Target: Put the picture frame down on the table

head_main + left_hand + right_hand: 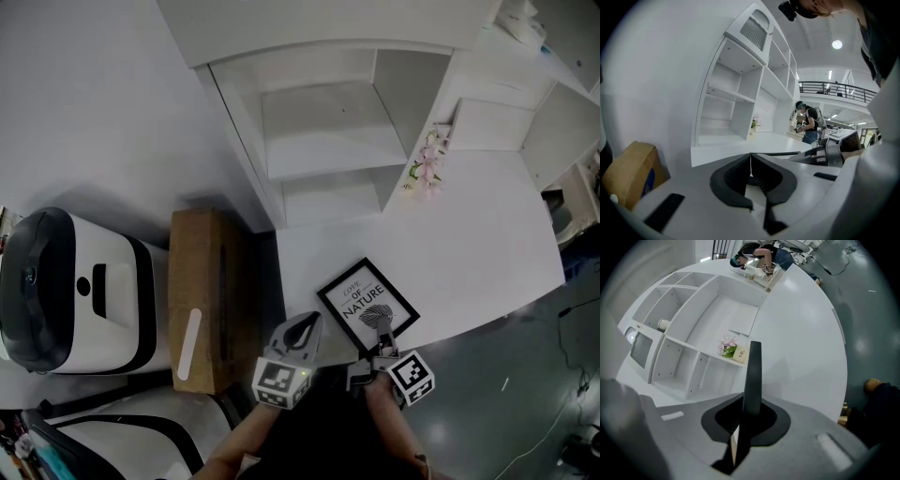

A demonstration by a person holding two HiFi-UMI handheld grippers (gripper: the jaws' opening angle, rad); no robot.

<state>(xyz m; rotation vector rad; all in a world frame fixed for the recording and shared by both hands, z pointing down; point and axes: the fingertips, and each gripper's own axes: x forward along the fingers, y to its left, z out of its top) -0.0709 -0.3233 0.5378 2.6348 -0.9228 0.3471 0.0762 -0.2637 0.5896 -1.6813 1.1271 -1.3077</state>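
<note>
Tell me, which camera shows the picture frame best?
The head view: the picture frame faces up, its black border and print visible, the right gripper clamped on its near edge. The right gripper view sees it only edge-on. The left gripper view shows a thin dark sliver at most.

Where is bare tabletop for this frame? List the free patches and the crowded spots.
Free: the wide table stretch between the pink flowers and its right edge; also the strip between the shelf unit and the picture frame. Crowded: the near edge, where the right hand-held gripper grips the frame beside the left hand-held gripper.
</note>
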